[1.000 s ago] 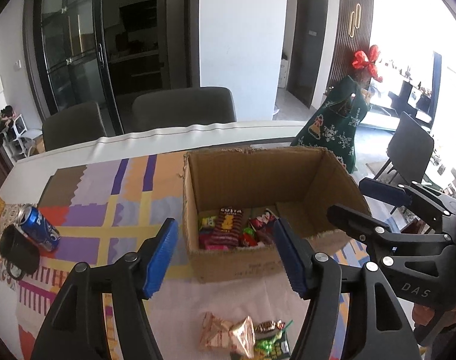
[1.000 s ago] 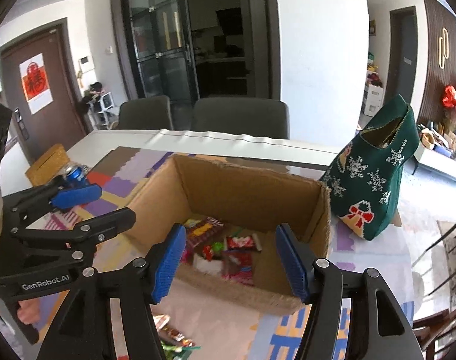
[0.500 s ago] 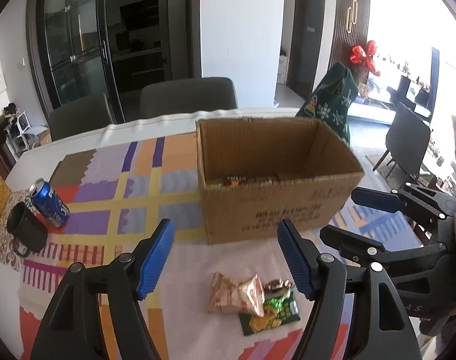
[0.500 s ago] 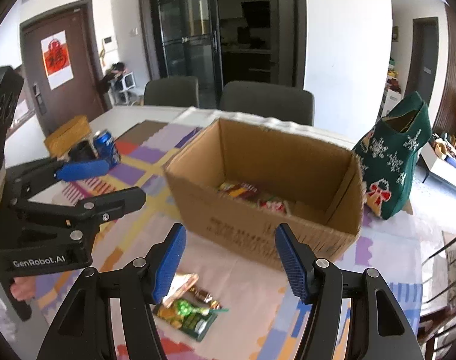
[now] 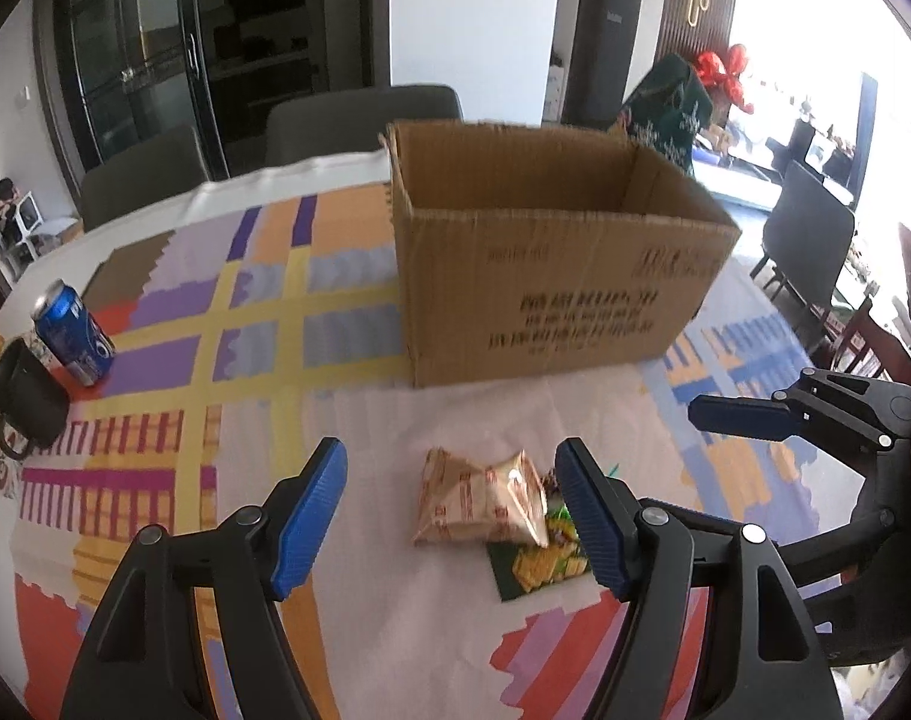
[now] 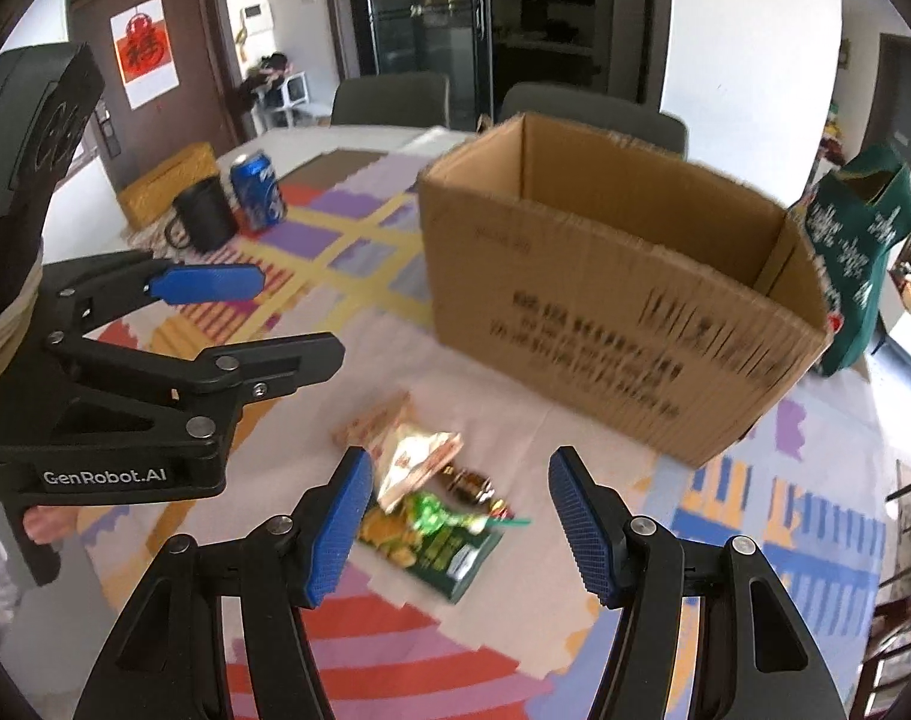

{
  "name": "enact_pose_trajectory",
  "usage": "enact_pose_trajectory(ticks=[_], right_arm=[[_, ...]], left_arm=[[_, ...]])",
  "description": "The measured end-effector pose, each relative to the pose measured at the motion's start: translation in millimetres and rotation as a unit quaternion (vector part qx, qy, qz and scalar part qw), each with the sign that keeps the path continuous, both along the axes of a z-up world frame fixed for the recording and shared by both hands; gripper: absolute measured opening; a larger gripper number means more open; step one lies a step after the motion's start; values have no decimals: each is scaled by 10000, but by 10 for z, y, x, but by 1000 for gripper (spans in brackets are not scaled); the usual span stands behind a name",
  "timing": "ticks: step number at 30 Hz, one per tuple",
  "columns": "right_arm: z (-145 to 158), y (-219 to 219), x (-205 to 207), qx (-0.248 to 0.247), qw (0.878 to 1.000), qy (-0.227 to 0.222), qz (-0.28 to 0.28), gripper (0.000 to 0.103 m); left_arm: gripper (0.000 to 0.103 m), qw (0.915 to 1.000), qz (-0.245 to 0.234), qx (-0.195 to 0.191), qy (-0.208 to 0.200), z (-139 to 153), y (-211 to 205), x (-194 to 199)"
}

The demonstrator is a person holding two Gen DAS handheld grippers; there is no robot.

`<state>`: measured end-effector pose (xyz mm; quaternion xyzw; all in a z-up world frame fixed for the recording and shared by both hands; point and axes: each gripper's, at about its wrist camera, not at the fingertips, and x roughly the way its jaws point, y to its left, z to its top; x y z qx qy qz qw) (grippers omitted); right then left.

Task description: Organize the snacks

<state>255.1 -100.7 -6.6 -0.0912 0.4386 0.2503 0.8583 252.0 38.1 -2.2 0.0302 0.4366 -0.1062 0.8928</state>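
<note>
White walls (image 5: 473, 24) enclose the room — dark glass-fronted doors (image 5: 143, 60) stand behind grey chairs (image 5: 359, 120) at the bench's far edge. A brown door (image 6: 149, 60) carries a red paper emblem; daylight floods in from the window side (image 5: 863, 60).

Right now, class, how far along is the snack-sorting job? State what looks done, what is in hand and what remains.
Done: cannot be confirmed; the cardboard box stands open on the table, but its contents are hidden from both views.
In hand: nothing. The left gripper and right gripper hover with jaws open over the snack pile.
Left: the beige packets, green packet and small wrapped sweets lie outside the box.
</note>
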Motion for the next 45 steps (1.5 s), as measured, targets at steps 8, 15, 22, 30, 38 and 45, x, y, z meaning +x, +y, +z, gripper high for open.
enact_pose_trajectory(ticks=[8, 15, 22, 30, 38, 45], right_arm=[[-277, 99, -53, -58, 9989, 402, 248, 56], [-472, 138, -10, -56, 9973, 676, 265, 50], [-601, 174, 71, -99, 9960, 849, 242, 42], [-676, 211, 147, -32, 9946, 1004, 277, 38], [-751, 234, 201, -64, 9940, 1055, 275, 34], [-759, 204, 218, -2, 9947, 1005, 209, 30]], left_arm=[[71, 9988, -144, -115, 445, -312, 5, -1], [71, 9958, -236, -258, 847, -586, 20, 67], [71, 9930, -131, -411, 1104, -771, 32, 207], [71, 9899, -48, -560, 1305, -911, -5, 366], [71, 9875, 112, -706, 1405, -993, 21, 457], [57, 9878, 124, -751, 1358, -964, 55, 425]])
